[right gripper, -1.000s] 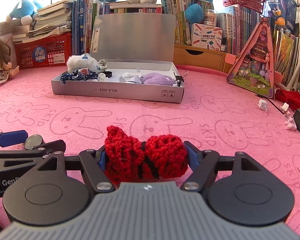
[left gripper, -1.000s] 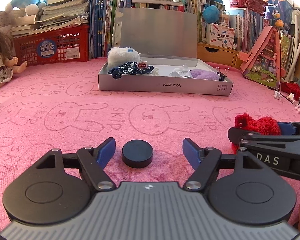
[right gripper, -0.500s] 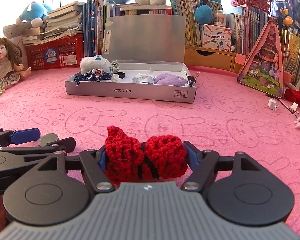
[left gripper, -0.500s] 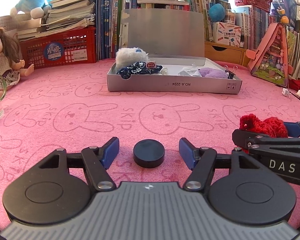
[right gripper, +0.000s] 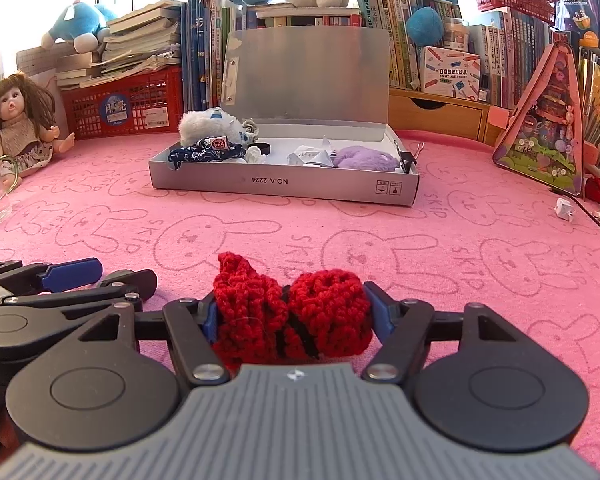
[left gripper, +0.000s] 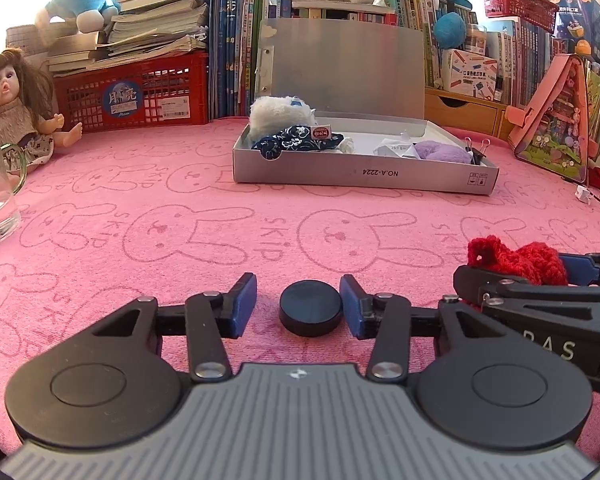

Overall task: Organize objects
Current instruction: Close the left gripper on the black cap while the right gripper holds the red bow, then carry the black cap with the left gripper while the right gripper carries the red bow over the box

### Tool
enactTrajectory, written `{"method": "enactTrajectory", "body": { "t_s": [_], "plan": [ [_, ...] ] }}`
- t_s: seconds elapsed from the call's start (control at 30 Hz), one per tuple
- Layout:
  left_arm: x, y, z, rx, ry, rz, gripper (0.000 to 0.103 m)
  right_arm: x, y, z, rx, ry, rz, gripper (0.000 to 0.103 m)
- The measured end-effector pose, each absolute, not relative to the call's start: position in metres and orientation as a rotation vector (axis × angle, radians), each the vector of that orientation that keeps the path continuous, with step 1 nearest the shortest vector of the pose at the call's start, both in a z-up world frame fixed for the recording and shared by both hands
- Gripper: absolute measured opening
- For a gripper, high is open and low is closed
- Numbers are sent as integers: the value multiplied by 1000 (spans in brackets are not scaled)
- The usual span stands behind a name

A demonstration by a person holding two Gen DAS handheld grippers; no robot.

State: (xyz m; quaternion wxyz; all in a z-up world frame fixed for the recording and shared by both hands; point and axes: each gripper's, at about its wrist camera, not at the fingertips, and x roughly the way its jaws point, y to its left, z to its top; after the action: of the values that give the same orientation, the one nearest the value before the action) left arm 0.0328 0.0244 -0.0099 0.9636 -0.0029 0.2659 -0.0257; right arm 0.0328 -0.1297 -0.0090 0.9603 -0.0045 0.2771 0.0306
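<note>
Our left claw [left gripper: 298,306] was closing, its blue pads either side of the black puck [left gripper: 311,314] lying flat on the pink surface [left gripper: 148,240]; the right-hand pad looked to be touching the puck's edge, while the left-hand pad was clearly apart from it, so we had no grip yet. The puck sat off-centre, nearer that right-hand pad, and being round it offered no long axis to line up on. Just beside it our right claw [right gripper: 292,312] was also closing, pads pressed into both sides of the red crocheted piece [right gripper: 292,320], which lay crosswise between them. Straight ahead, well apart from both claws, stood the open grey box [right gripper: 284,184], lid up, already holding soft things; we judged that the destination.
</note>
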Motion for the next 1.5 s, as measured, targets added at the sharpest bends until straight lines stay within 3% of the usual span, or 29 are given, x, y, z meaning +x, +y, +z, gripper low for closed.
{"method": "enactTrajectory", "body": {
  "t_s": [0.3,0.43,1.5],
  "plan": [
    [32,24,-9,-14,539,-30,45,35,-128,-10,4,570,57,71],
    [30,23,-8,-13,539,-8,37,34,-124,-10,-3,564,61,71],
    [55,14,15,-15,552,-78,38,43,-146,11,15,510,9,73]
  ]
}}
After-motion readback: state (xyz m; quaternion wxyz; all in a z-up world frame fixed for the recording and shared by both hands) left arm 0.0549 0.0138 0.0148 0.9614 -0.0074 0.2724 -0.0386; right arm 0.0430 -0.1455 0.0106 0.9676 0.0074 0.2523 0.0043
